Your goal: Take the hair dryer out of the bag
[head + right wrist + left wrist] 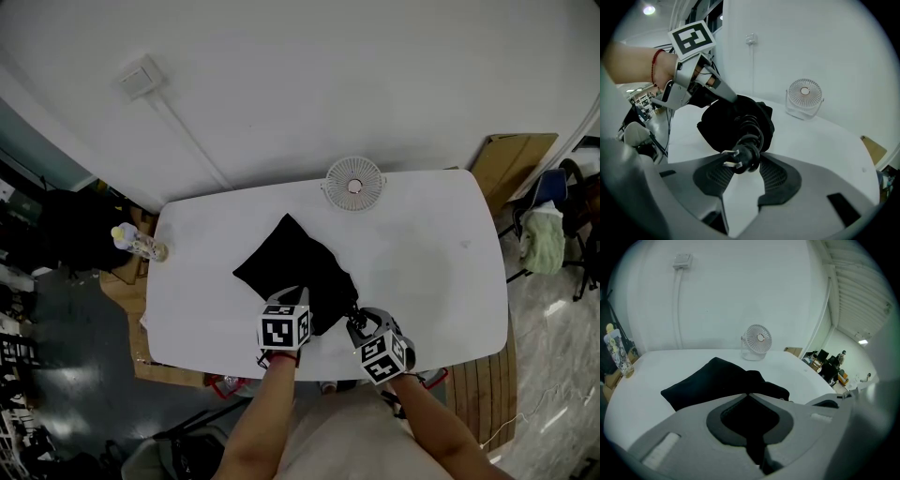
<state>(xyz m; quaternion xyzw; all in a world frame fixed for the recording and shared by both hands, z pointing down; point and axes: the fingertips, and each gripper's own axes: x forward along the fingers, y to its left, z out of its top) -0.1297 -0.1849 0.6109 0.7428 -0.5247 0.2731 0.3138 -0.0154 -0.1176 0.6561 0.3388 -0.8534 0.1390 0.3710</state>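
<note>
Hair dryer cord [750, 123], black, coiled, ends in a two-pin plug [742, 158].

In front of you: white rounded-corner tabletop [422, 281], 2 things on it. Black soft fabric bag [291, 262] lies crumpled at centre-front, one corner twd the far edge. Small white round desk fan [354, 183] stands upright at the far edge, apart from the bag.
</note>
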